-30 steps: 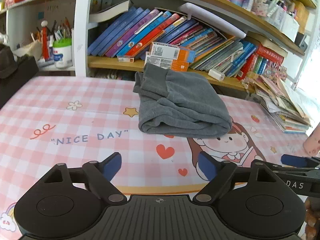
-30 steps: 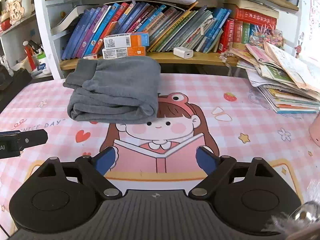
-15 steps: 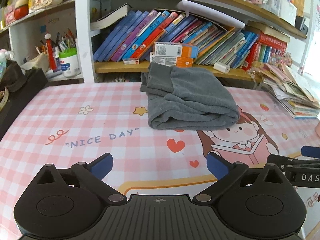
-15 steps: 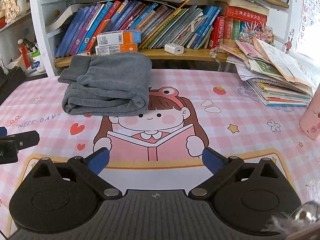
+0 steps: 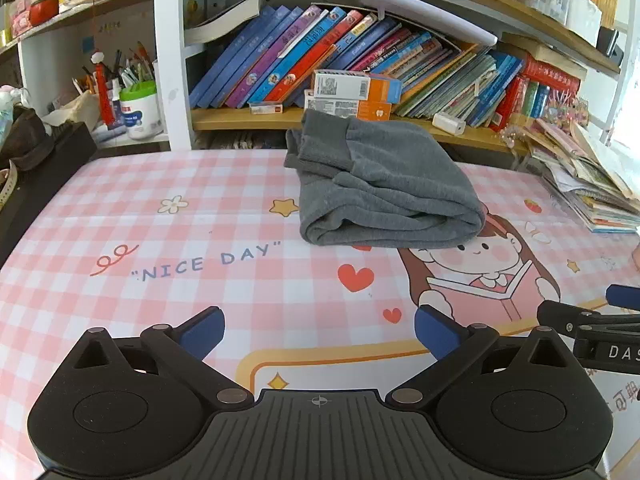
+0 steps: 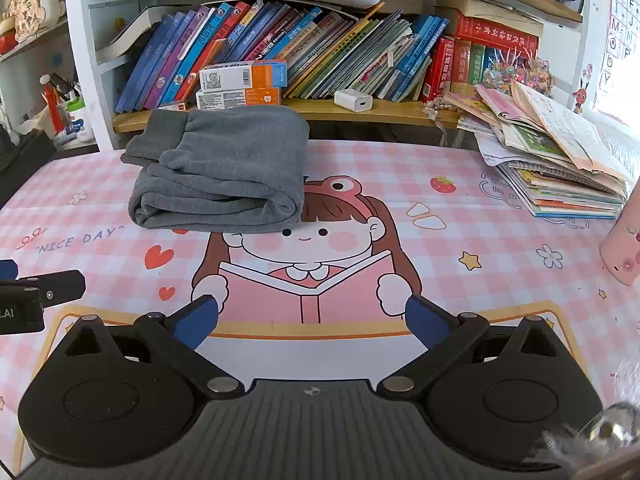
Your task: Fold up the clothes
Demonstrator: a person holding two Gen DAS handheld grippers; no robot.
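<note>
Both tongs have drawn back from the folded grey garment (image 5: 384,188), which now sits higher in each frame. It lies on the pink tabletop (image 5: 200,216), upper centre. Left tongs (image 5: 319,330) and right tongs (image 6: 312,320) gape wide, holding nothing.

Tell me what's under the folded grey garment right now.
The folded grey garment lies on the pink checked mat. Its right front corner overlaps the cartoon girl's hair, and a red heart peeks out at the front edge. Whatever else the mat carries beneath is covered.
</note>
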